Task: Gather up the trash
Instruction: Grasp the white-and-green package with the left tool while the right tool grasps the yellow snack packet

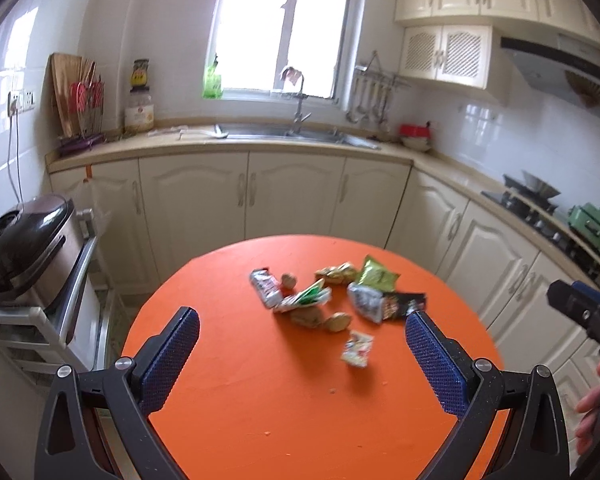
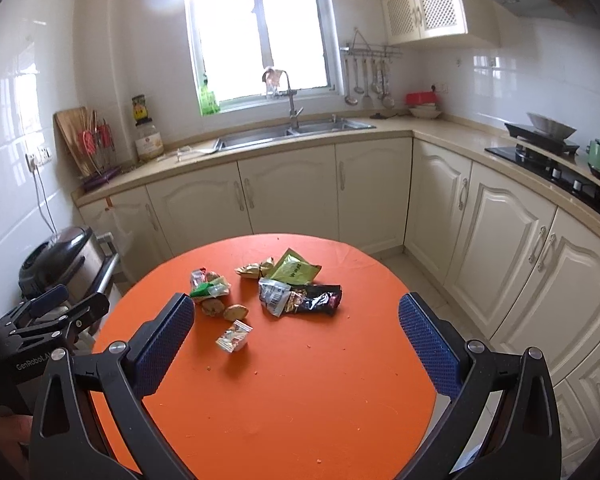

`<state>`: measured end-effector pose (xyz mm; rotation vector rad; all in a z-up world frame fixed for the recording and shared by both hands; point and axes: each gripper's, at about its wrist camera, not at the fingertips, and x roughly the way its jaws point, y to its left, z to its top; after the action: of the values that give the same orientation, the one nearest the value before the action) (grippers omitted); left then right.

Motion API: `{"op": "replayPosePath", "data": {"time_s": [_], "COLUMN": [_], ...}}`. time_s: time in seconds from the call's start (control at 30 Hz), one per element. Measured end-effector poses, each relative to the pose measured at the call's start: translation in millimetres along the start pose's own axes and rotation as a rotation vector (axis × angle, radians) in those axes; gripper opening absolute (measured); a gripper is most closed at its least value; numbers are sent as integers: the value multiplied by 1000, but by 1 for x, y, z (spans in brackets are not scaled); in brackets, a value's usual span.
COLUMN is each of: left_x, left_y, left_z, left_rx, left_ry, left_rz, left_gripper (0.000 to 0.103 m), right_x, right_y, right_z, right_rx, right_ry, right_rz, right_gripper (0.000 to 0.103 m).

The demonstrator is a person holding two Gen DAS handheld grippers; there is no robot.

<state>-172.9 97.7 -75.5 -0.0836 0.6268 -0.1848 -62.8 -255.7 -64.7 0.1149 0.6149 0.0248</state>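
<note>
Trash: crumpled wrappers (image 2: 296, 284), green, black and silver, with brown scraps, heaped mid-table.
Table (image 2: 300, 400): round, orange.
Left gripper (image 1: 302, 332): fingers wide, empty.
Right gripper (image 2: 296, 320): fingers wide, empty.

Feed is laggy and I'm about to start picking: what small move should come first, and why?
Probably ease the right hand-held gripper forward and down onto the small clear packet. Both hand-held grippers are open and empty above the orange table, and that packet lies nearest, apart from the other wrappers, between the right gripper's fingers in its view.
</note>
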Motion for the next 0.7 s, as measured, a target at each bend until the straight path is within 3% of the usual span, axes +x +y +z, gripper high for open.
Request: {"op": "replayPosePath", "data": {"time_s": [0.23,0.53,0.7], "left_x": [81,216,287], "left_y": [9,2,4], "left_z": [31,67,83], "left_rx": [40,137,181], "left_ry": [74,168,217], "left_rz": [13,32,11], "left_gripper": [102,102,100], "right_x": [57,144,170], "right_y": [-10,-28,-24], "right_z": [-9,-21,-30], "right_rx": [13,34,42], "right_ry": [102,243,285], "right_rz": [-11,-14,-3], "right_gripper": [103,103,103]}}
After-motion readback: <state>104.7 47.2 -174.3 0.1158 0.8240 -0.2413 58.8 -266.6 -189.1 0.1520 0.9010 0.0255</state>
